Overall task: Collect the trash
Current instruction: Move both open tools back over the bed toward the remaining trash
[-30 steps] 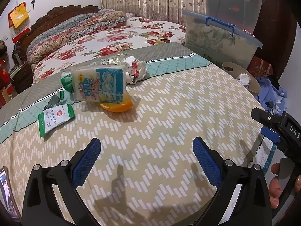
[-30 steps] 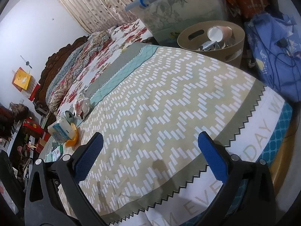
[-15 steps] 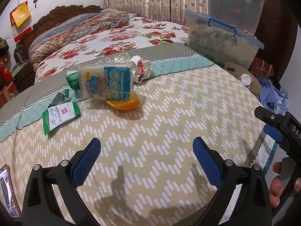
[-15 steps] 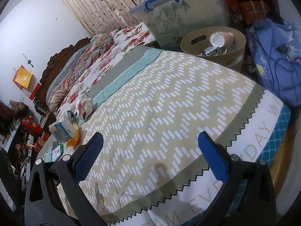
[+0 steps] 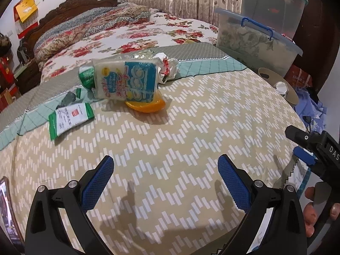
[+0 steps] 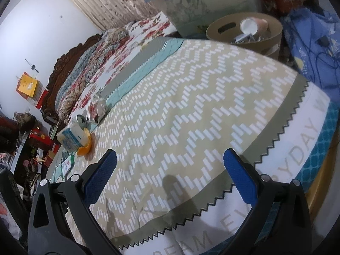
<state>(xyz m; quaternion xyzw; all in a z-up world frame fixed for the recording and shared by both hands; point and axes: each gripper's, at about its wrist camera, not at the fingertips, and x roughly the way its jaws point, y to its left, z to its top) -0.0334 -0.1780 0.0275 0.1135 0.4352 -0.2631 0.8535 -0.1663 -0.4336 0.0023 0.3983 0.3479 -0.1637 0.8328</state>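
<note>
Trash lies on the bed's zigzag quilt (image 5: 191,127): a blue-and-white tissue pack (image 5: 126,81) resting on an orange peel (image 5: 146,106), a green can (image 5: 86,77) behind it, crumpled wrappers (image 5: 167,65), and a green-and-white sachet (image 5: 69,118) to the left. The pack also shows in the right wrist view (image 6: 71,137). My left gripper (image 5: 165,167) is open and empty, short of the trash. My right gripper (image 6: 170,161) is open and empty over the quilt's front corner. A tan trash bin (image 6: 244,30) with a cup in it stands beside the bed.
Clear storage boxes (image 5: 257,40) are stacked beyond the bin (image 5: 276,82). A blue cloth heap with cables (image 6: 314,42) lies right of the bed. A floral blanket and wooden headboard (image 5: 63,27) are at the far end. A phone (image 5: 6,208) lies at the left edge.
The left gripper has swung a little left and nearer, so the trash sits more central. The right gripper has shifted slightly, bringing the bin closer. Both jaws stay open.
</note>
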